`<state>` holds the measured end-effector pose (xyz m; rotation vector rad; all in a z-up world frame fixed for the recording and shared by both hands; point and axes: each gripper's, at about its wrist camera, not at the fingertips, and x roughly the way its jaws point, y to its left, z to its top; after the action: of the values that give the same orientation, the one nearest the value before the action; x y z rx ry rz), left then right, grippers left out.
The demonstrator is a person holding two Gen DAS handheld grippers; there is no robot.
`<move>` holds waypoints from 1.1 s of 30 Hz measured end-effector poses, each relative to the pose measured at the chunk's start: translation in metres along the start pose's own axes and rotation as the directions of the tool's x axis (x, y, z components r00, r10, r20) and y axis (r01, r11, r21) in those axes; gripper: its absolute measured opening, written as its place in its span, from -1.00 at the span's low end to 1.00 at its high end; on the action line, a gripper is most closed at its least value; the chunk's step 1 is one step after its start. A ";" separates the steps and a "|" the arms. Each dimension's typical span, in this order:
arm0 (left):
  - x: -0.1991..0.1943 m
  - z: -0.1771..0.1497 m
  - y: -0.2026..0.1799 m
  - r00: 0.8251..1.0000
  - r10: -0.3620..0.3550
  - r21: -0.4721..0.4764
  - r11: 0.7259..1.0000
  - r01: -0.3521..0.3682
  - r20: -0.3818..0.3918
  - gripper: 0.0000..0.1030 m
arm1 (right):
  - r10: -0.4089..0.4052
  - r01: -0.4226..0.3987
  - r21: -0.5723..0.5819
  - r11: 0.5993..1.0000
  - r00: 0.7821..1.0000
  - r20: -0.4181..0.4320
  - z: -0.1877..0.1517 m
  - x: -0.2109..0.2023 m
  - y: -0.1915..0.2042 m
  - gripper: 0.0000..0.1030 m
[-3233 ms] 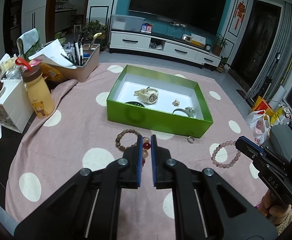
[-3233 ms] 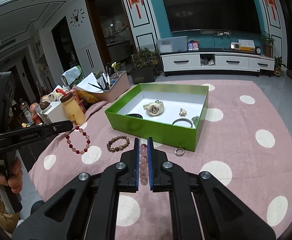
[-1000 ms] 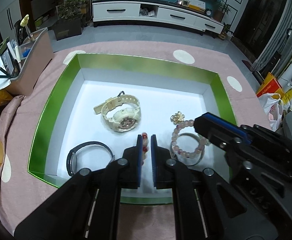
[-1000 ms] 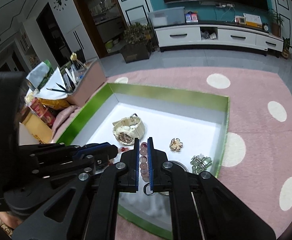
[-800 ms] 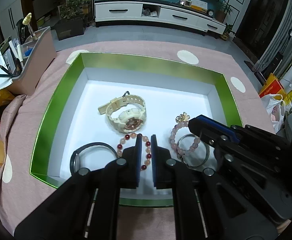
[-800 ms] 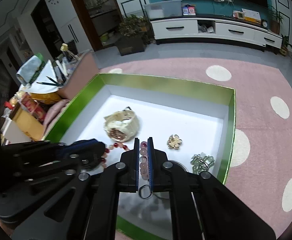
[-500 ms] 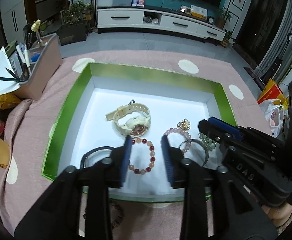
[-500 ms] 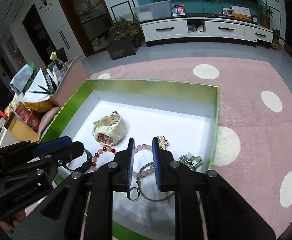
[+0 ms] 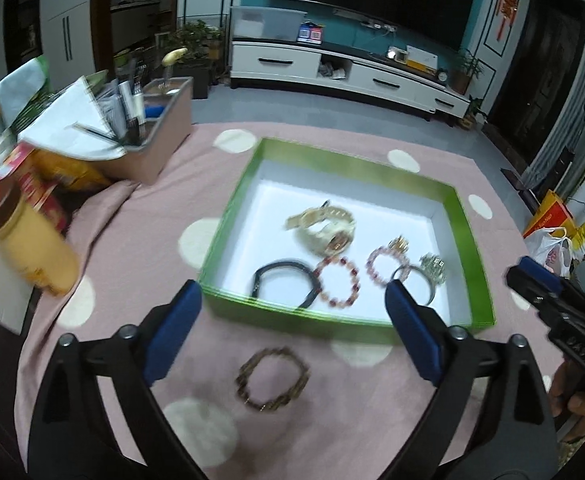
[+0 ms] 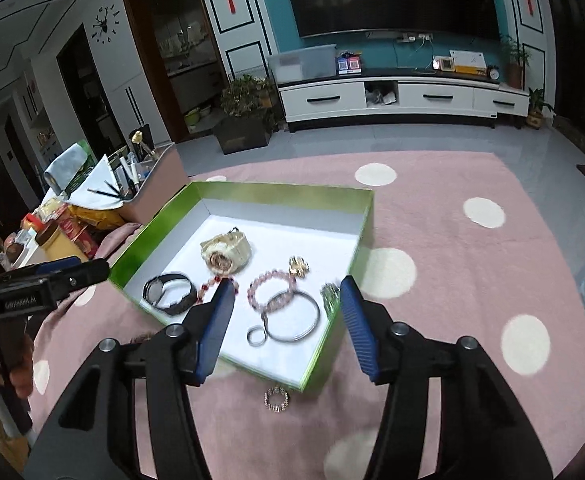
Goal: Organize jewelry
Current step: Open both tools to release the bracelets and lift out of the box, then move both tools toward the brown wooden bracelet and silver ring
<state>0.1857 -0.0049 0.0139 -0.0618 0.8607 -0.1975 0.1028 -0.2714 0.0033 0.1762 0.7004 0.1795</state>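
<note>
A green box (image 9: 228, 224) (image 10: 160, 216) with a white floor sits on the pink dotted cloth. In it lie a cream watch (image 9: 326, 228) (image 10: 225, 254), a black band (image 9: 284, 282) (image 10: 169, 293), a red bead bracelet (image 9: 338, 282), a pink bead bracelet (image 9: 381, 266) (image 10: 270, 288), a silver bangle (image 10: 292, 316) and a gold brooch (image 10: 298, 266). A brown bead bracelet (image 9: 272, 378) lies on the cloth in front of the box, below my left gripper (image 9: 292, 312). A small ring (image 10: 277, 398) lies on the cloth below my right gripper (image 10: 286, 308). Both grippers are open and empty.
A yellow bottle (image 9: 32, 248), snack packs and a beige bin of pens (image 9: 148, 128) crowd the left. A plastic bag (image 9: 552, 248) sits off the right edge. Behind are a TV stand and a potted plant.
Both grippers opened, leaving the red and pink bead bracelets in the box, then pulled back and up from it.
</note>
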 end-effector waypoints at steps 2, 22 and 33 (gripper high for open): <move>-0.007 -0.011 0.004 1.000 0.007 -0.003 1.000 -0.007 -0.005 0.91 | -0.010 0.010 0.004 1.000 1.000 0.005 -0.011 -0.013 -0.001 0.30; -0.052 -0.108 0.001 0.995 0.097 0.010 0.995 -0.096 -0.034 0.96 | 0.034 -0.025 0.093 0.995 0.996 -0.087 -0.096 -0.056 0.011 0.36; -0.051 -0.124 0.006 0.993 0.110 -0.010 0.994 -0.110 -0.050 0.96 | 0.052 -0.037 0.119 0.992 0.991 -0.126 -0.109 -0.044 0.016 0.36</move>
<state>0.0597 0.0143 -0.0295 -0.0216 0.9124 -0.0903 -0.0026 -0.2551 -0.0477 0.2941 0.8368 0.1945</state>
